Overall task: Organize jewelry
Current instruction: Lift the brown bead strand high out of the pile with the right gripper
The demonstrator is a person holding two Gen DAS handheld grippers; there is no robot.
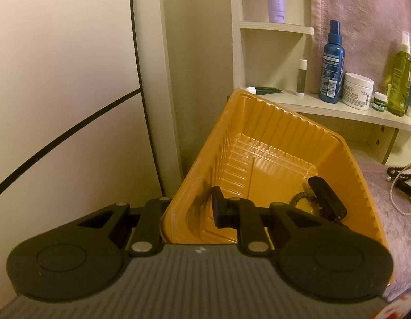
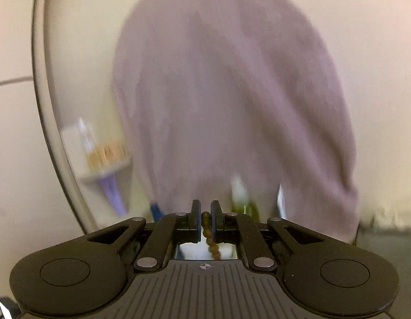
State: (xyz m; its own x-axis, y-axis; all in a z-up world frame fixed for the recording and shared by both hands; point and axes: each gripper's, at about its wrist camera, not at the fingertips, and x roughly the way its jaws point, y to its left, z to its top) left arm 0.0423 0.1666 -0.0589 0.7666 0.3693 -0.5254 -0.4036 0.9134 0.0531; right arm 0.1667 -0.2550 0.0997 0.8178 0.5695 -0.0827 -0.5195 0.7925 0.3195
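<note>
My left gripper (image 1: 189, 207) is shut on the near wall of an orange plastic tray (image 1: 272, 143), one finger (image 1: 218, 210) inside it and the other hidden outside; the tray is tilted up off the surface. A dark beaded bracelet (image 1: 301, 199) and a black oblong object (image 1: 327, 199) lie in the tray. More jewelry (image 1: 402, 183), dark beads and a pearl strand, lies on the purple towel at the right. My right gripper (image 2: 205, 216) is shut on a brown bead strand (image 2: 212, 242) that hangs down between the fingers; that view is blurred.
A white shelf (image 1: 338, 109) behind the tray carries a blue spray bottle (image 1: 331, 63), a white cream jar (image 1: 358, 90), a green bottle (image 1: 399, 79) and small tubes. A purple towel (image 2: 232, 93) hangs on the wall and covers the surface (image 1: 386, 228).
</note>
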